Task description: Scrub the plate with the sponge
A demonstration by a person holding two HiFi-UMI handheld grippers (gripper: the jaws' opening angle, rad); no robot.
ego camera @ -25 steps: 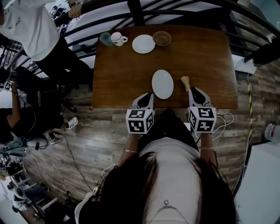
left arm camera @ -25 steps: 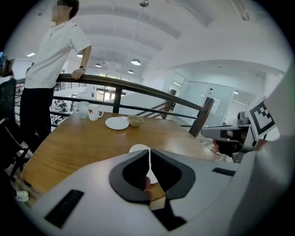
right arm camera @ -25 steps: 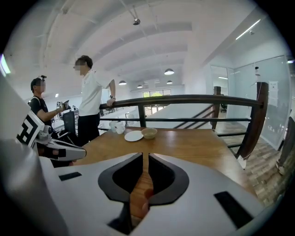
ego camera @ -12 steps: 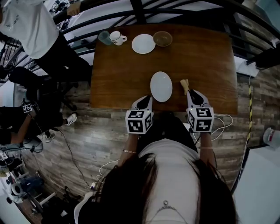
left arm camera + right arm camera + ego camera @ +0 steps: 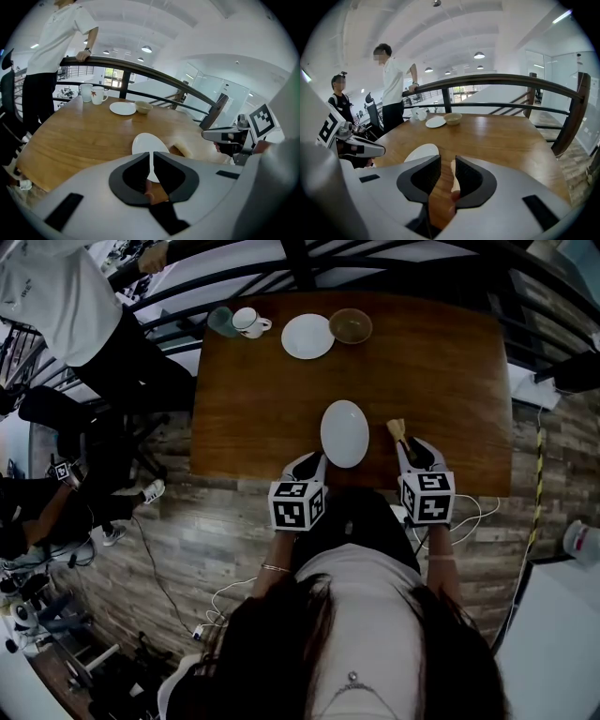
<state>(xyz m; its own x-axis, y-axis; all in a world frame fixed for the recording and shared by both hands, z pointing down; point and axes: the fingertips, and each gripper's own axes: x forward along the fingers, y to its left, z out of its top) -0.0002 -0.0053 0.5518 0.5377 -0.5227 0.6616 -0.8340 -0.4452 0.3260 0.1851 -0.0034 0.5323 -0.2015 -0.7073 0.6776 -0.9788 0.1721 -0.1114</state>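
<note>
Lying flat near the front edge of the table [image 5: 262, 399], the plate [image 5: 344, 433] sits between the two claws, a little beyond their tips. The sponge [image 5: 397, 427] lies on the wood just to the plate's right, apart from it. The left claw [image 5: 313, 461] points down at the table short of the plate's near left rim. In the left gripper view its jaws are pressed together with nothing between them, and the plate shows just past them. The right claw [image 5: 413, 444] points at the sponge from the near side. Its jaws have just been opening and stand partly apart. In the right gripper view the sponge [image 5: 453, 174] shows in the gap, close along the right-hand jaw, but the pads do not clamp it. Whether that jaw touches it cannot be told. At the far edge stand a cup [image 5: 222, 321], a mug [image 5: 249, 322], a far plate [image 5: 307, 335] and a bowl [image 5: 349, 325]. A person [image 5: 56, 296] in a white shirt stands beyond the table's far left corner.
</note>
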